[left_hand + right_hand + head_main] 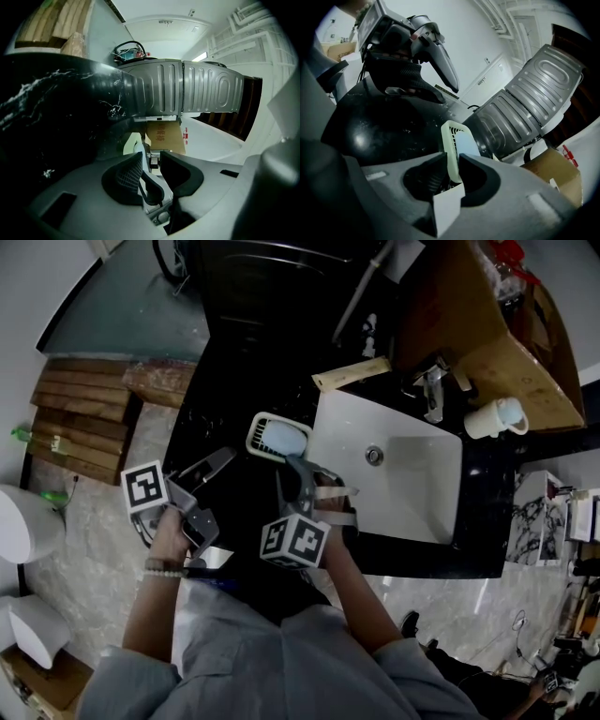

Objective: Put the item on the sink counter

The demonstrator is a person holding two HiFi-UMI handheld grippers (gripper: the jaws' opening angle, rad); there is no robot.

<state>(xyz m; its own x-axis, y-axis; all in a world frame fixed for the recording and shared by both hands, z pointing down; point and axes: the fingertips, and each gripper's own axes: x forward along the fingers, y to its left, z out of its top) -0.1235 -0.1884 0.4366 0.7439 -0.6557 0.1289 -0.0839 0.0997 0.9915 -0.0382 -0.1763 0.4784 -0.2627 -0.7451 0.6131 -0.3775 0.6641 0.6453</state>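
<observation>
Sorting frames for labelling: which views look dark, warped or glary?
Head view: dim, black counter swallows detail, white sink reads clearly. Left gripper view: heavy fisheye, left side nearly black. Right gripper view: fisheye too, glare spot on counter, soap dish sharp.

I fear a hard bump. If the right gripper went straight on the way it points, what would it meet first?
Probably the black sink counter. The right gripper tilts down toward it with the soap dish clamped in its jaws, so the dish would touch first. Depth is unclear.
</observation>
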